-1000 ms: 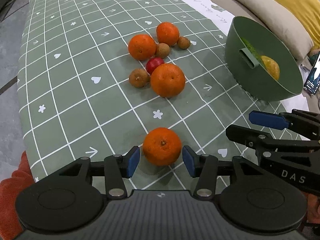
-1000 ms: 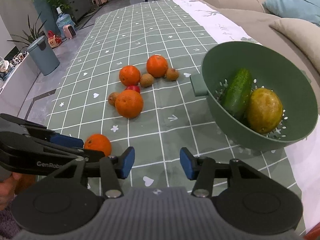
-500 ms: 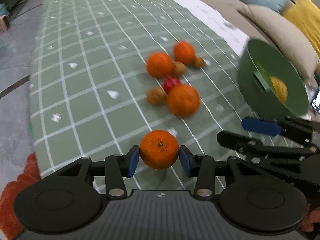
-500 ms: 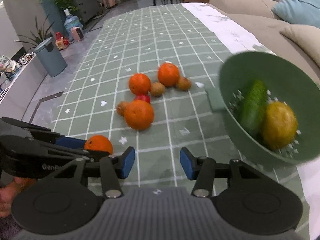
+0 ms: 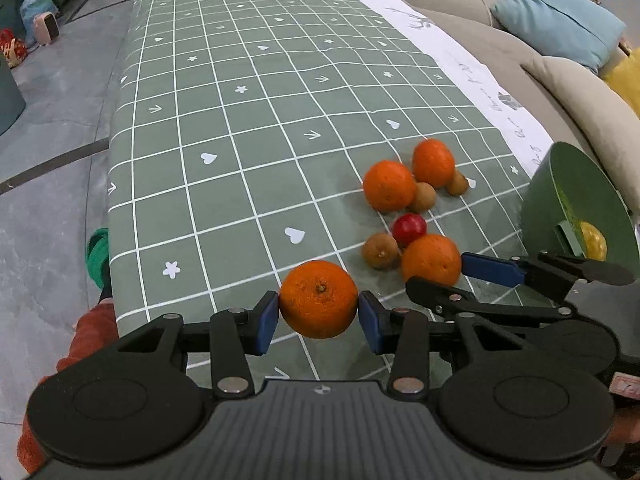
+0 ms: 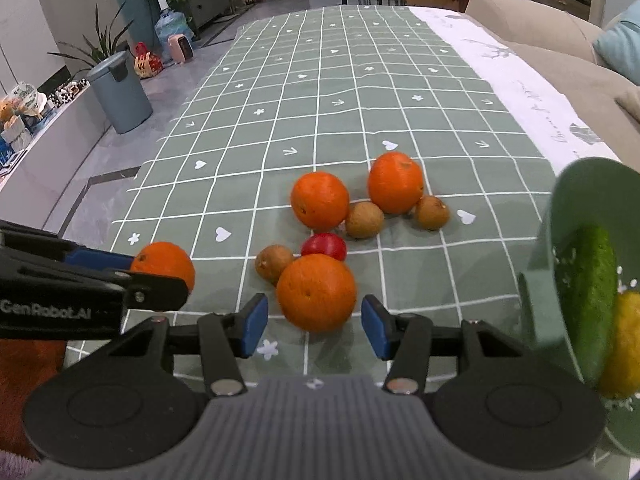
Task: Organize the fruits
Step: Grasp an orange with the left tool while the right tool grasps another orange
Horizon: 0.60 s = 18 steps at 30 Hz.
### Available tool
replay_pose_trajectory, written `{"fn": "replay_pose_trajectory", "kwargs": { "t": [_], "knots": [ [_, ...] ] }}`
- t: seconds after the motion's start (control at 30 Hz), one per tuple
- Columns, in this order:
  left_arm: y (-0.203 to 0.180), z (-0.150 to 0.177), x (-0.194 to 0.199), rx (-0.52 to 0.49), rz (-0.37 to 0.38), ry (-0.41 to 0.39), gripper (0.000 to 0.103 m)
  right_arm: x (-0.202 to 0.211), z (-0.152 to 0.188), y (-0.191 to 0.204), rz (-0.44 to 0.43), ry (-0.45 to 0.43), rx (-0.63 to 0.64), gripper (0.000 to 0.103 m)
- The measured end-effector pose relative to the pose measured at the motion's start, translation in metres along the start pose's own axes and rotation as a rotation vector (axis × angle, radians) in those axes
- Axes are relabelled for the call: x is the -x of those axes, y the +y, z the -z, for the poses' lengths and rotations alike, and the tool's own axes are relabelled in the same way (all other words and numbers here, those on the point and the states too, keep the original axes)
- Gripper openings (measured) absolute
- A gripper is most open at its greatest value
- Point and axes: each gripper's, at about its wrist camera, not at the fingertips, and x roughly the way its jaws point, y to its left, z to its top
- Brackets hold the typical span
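Matt green cloth (image 5: 240, 208), dimpled orange (image 5: 318, 299), smooth plastic colander (image 6: 560, 216).

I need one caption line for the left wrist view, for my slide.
Left tool grips a round orange fruit above the green checked tablecloth, beside loose fruits.

a big green tablecloth (image 6: 320, 92) with white squares, little hearts, stars and arrows covers the table. a white cloth (image 6: 516, 80) runs along its far side, next to a tan sofa (image 6: 532, 28). a light blue pillow (image 5: 560, 20) and a yellow pillow (image 5: 624, 76) sit on the sofa. on the grey floor stand a blue-grey bin (image 6: 120, 92), a water bottle (image 6: 172, 26) and leafy plants (image 6: 104, 44).
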Motion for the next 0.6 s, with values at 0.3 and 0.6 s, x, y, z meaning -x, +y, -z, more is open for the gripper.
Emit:
{"fn": "replay_pose_trajectory", "kwargs": {
  "t": [0.3, 0.6],
  "knots": [
    [0.004, -0.004, -0.002, 0.01, -0.008, 0.004, 0.049, -0.01, -0.005, -0.003, 0.004, 0.006, -0.009, 0.044],
    [-0.007, -0.005, 0.02, -0.006, 0.001, -0.038, 0.049, 0.021, 0.0, -0.003, 0.017, -0.022, -0.003, 0.042]
  ]
}}
